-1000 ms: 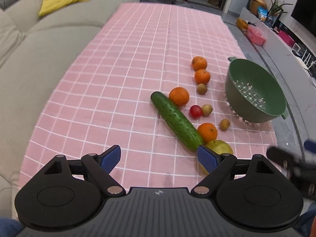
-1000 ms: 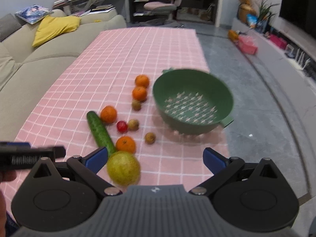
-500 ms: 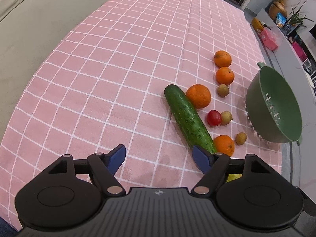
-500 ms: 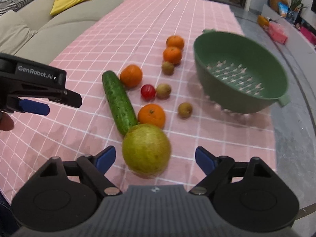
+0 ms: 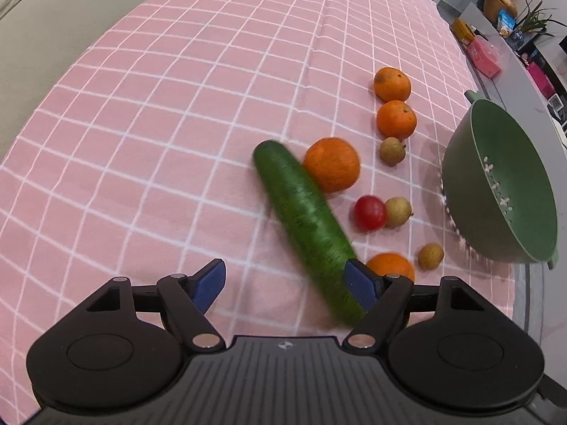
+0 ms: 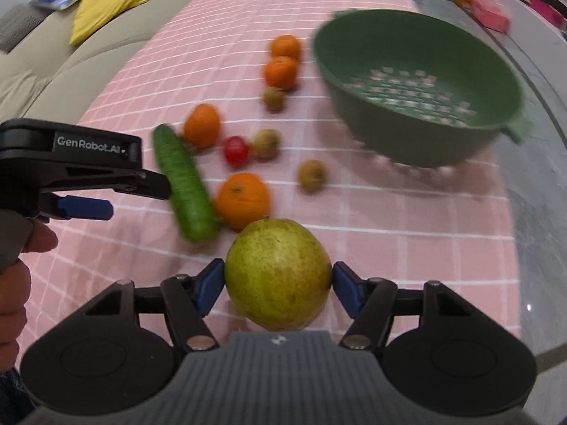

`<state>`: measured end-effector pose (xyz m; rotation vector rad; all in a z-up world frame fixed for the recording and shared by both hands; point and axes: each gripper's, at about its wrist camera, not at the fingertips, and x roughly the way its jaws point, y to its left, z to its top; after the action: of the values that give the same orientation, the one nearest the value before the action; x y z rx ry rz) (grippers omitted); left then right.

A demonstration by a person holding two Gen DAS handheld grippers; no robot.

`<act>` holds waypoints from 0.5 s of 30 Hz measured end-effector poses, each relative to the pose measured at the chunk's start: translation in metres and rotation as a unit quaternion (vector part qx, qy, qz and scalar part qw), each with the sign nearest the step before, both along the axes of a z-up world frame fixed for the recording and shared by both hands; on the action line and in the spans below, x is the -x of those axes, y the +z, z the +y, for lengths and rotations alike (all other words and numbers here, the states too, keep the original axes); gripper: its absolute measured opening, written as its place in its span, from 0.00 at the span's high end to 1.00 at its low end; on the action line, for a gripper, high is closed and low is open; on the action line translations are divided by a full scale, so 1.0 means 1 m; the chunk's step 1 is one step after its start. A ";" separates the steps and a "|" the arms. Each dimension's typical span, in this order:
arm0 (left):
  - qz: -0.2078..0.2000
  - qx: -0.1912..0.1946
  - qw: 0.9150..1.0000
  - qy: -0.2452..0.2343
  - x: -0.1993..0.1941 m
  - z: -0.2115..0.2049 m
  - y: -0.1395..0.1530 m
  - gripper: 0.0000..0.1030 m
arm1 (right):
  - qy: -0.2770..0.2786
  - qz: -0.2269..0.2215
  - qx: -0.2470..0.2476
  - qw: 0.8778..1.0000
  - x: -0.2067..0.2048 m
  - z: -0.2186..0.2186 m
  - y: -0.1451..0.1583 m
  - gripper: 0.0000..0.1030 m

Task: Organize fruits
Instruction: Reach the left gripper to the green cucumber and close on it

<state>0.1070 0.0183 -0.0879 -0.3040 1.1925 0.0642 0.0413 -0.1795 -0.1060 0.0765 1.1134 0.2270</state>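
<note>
A yellow-green pear [image 6: 279, 274] sits between the blue pads of my right gripper [image 6: 279, 285], which touch it on both sides. My left gripper [image 5: 285, 283] is open; the near end of the cucumber [image 5: 306, 228] lies against its right pad [image 5: 358, 283]. It also shows in the right wrist view [image 6: 85, 191] beside the cucumber [image 6: 184, 184]. Several oranges [image 5: 332, 164] [image 6: 243, 200], a red tomato [image 5: 369, 212] and small brown fruits [image 5: 430, 255] lie on the pink checked cloth [image 5: 177, 141]. The green colander [image 5: 496, 191] [image 6: 418, 85] stands empty at the right.
A beige sofa [image 6: 88, 46] with a yellow cushion [image 6: 110, 3] runs along the table's left side. The table's right edge is just past the colander, with grey floor [image 6: 542, 212] beyond. A low shelf with pink boxes [image 5: 483, 56] stands far right.
My right gripper moved forward and closed onto the pear. My left gripper moved closer to the cucumber, whose near end now lies at its right pad.
</note>
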 end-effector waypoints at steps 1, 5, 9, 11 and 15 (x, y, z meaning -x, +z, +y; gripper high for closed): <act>-0.003 -0.003 1.000 0.006 -0.003 -0.003 -0.001 0.12 | -0.007 0.000 0.004 1.000 -0.001 -0.006 0.000 0.39; 0.010 0.012 0.999 0.036 -0.017 -0.009 -0.011 0.20 | -0.032 -0.001 0.019 0.999 -0.006 -0.029 0.000 0.39; 0.027 0.021 0.998 0.060 -0.027 -0.013 -0.022 0.26 | -0.046 0.001 0.013 0.999 -0.012 -0.046 -0.002 0.39; 0.031 0.012 0.998 0.061 -0.031 -0.016 -0.022 0.28 | -0.046 0.000 0.013 0.999 -0.014 -0.049 -0.001 0.38; 0.039 -0.009 0.998 0.056 -0.036 -0.022 -0.021 0.40 | -0.036 -0.005 0.020 0.999 -0.017 -0.047 -0.002 0.38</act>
<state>0.1432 -0.0040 -0.1094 -0.3547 1.2501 0.1866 0.0584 -0.2269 -0.1084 0.0790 1.1032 0.1401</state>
